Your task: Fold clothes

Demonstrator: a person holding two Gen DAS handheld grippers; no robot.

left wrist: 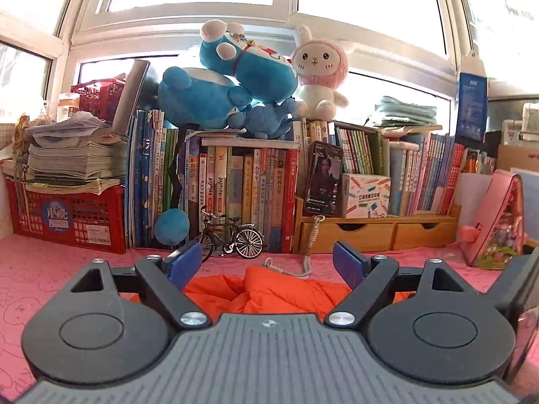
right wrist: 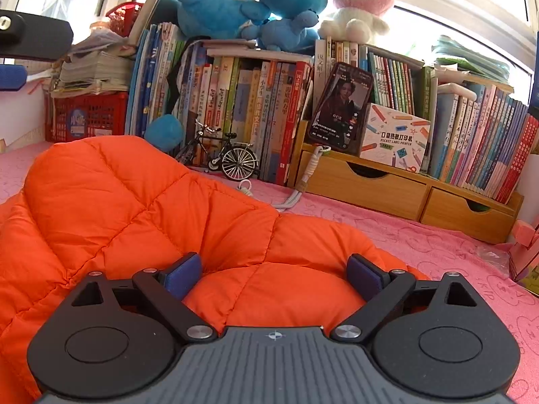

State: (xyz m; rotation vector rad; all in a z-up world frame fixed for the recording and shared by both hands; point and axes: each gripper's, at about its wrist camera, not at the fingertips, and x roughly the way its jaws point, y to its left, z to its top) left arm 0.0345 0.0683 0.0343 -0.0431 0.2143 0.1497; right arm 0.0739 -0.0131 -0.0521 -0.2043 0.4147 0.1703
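Note:
An orange quilted jacket (right wrist: 141,202) lies puffed up on the pink table cover (right wrist: 438,245). In the left wrist view only a rumpled strip of the jacket (left wrist: 266,293) shows, low between the jaws. My left gripper (left wrist: 267,259) hangs above it, open, with nothing between its blue pads (left wrist: 183,262). My right gripper (right wrist: 274,271) sits low over the jacket's near edge, open. A padded bulge of cloth rises between its pads (right wrist: 183,274), which stand apart from it. One blue pad of the left gripper (right wrist: 11,77) shows at the far left of the right wrist view.
Behind the jacket stand a row of books (left wrist: 235,185), a toy bicycle (right wrist: 222,155), a phone (right wrist: 340,107) leaning on a wooden drawer unit (right wrist: 387,185), and a white cord (right wrist: 303,181). A red crate (left wrist: 67,215) is at the left, a pink case (left wrist: 498,222) at the right. Plush toys (left wrist: 235,74) top the books.

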